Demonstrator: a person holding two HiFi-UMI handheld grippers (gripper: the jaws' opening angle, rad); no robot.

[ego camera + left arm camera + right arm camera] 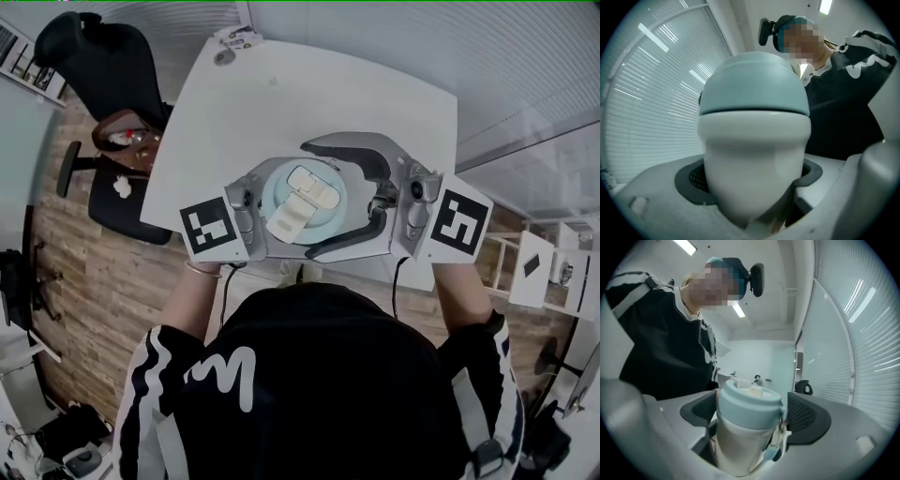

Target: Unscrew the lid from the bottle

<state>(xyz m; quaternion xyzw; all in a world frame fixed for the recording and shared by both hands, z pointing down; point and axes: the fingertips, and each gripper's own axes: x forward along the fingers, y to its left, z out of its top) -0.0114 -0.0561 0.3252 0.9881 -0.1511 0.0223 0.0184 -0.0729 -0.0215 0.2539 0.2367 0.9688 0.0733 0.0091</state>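
Note:
I see the bottle from above, held over the table: pale blue lid with a white flip cap. The left gripper is shut on the bottle's white body, which fills the gap between its jaws under the lid. The right gripper reaches in from the right, its dark pads arching round the lid. In the right gripper view the lid sits tight between both pads, and the right gripper is shut on it. A small strap hangs at the lid's side.
A white table lies below, with small items at its far edge. A black office chair stands at the left on the wooden floor. White shelving is at the right. The person's torso is close behind both grippers.

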